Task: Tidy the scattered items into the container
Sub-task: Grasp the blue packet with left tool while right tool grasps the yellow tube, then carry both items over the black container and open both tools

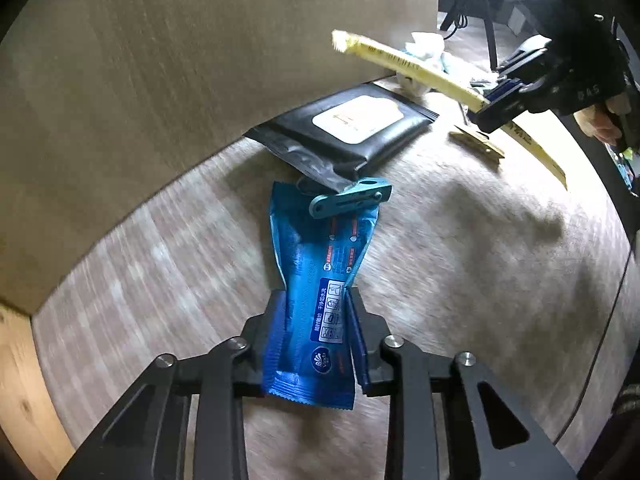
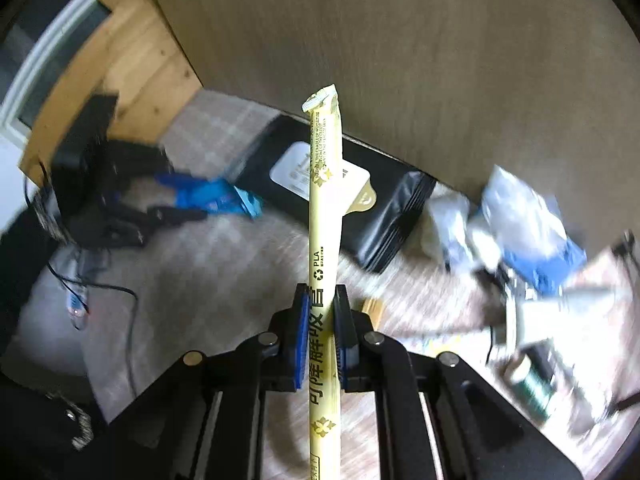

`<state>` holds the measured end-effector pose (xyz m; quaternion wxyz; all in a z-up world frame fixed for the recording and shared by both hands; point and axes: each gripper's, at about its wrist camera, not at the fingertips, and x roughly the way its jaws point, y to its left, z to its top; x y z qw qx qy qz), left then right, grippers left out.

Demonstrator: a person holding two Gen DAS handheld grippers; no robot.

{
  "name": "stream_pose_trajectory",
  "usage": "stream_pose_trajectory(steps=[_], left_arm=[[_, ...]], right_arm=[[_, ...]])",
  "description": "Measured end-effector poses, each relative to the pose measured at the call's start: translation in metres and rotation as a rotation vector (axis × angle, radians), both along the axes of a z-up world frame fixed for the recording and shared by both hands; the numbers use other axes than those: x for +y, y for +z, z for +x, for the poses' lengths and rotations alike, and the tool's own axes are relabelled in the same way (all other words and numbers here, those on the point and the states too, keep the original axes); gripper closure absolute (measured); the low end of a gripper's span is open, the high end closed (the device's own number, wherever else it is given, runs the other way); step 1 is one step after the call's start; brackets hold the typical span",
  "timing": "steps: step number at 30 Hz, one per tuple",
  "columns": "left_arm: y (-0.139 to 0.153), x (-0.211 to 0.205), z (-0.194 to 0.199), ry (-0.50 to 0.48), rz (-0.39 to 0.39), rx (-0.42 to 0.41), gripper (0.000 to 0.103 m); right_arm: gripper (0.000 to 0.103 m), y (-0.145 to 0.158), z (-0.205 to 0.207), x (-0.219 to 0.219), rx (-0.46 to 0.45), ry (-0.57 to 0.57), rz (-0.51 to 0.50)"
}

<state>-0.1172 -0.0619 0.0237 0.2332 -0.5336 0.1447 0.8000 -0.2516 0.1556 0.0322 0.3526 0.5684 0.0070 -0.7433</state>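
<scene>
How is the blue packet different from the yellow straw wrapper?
The blue packet is wide and flat; the yellow straw wrapper is long and thin. The left tongs pinch the packet; the right tongs pinch the wrapper. Both have printing on them.

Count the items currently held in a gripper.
2: the blue packet in the left gripper, the yellow straw sleeve in the right gripper.

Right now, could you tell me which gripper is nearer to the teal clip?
Left. The left gripper, shut on the blue packet, sits just below the teal clip; the right gripper holds the yellow straw farther away.
</scene>
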Motion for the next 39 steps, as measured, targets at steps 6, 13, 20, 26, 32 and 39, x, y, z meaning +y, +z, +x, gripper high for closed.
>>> stream_pose_trajectory(steps=[6,13,20,26,32,39], left_arm=[[0.004,0.02,0.057,0.044,0.045,-0.029,0.084],[0.015,0.041,0.099,0.065,0.137,-0.05,0.086],[0.056,0.084,0.118,0.119,0.158,0.053,0.086],[0.093,0.153,0.126,0.063,0.194,0.141,0.086],[0.103,0.251,0.118,-0.067,0.235,0.182,0.086],[0.112,0.343,0.118,-0.162,0.274,0.175,0.086]], right_arm=[[0.092,0.012,0.041,0.018,0.004,-0.074,-0.072],[0.092,0.029,0.107,0.059,0.03,-0.218,-0.138],[0.092,0.049,0.178,0.115,0.08,-0.419,-0.217],[0.092,0.065,0.238,0.179,0.148,-0.645,-0.265],[0.092,0.083,0.3,0.263,0.217,-0.876,-0.233],[0.092,0.102,0.359,0.355,0.263,-1.12,-0.156]])
